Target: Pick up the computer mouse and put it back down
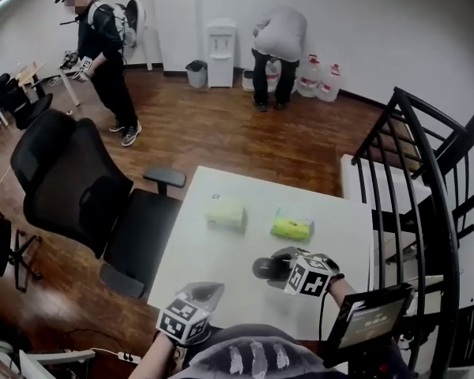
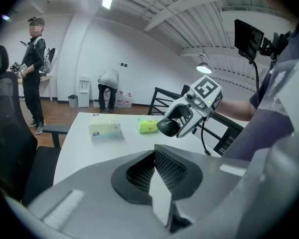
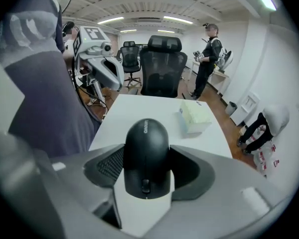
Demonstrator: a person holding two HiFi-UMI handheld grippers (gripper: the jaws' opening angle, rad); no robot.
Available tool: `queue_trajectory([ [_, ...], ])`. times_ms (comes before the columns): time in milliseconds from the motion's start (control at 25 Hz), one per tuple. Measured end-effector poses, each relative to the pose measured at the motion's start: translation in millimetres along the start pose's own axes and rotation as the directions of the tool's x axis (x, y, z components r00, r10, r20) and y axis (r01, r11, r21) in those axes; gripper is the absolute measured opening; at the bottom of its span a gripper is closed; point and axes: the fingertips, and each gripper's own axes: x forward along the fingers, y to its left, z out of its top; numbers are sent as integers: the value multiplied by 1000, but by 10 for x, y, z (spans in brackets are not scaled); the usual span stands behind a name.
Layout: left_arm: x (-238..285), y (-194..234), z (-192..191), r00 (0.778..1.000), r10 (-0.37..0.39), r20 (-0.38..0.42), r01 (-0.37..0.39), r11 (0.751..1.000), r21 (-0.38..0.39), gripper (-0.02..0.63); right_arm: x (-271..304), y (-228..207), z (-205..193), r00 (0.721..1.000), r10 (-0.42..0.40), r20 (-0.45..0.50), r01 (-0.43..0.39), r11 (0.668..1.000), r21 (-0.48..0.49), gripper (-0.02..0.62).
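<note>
Right tool (image 1: pixel 275 268) is clamped on the computer mouse (image 3: pixel 145 156), pads on its two sides so it can't slip. The mouse is held off the tabletop (image 1: pixel 221 268), over the near-right part. Left tool (image 1: pixel 205 292) is at the near edge, jaws together, nothing in them, prob. parked out of the way. Tissue pack (image 1: pixel 225 213) & green pack (image 1: pixel 291 227) lie farther back, so there's room below for the put-down.

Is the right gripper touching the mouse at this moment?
Touching. The right gripper view shows the right gripper with both jaws pressed against the sides of the black mouse.
</note>
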Motion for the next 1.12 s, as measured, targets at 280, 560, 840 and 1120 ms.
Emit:
queue_trajectory([
  [280, 17, -51, -20, 999, -32, -13, 32, 999, 2, 17, -200, 236, 103, 999, 39, -21, -40, 998, -43, 287],
  [560, 87, -32, 10, 999, -35, -7, 36, 999, 14, 17, -427, 190, 316, 1000, 17, 7, -16, 995, -99, 287],
  [840, 164, 25, 53, 999, -47, 16, 47, 999, 7, 17, -684, 50, 431, 1000, 1, -5, -1, 991, -135, 287],
  [1120, 137, -3, 179, 998, -62, 23, 61, 997, 37, 17, -1028, 45, 678, 998, -45, 38, 51, 981, -186, 287],
])
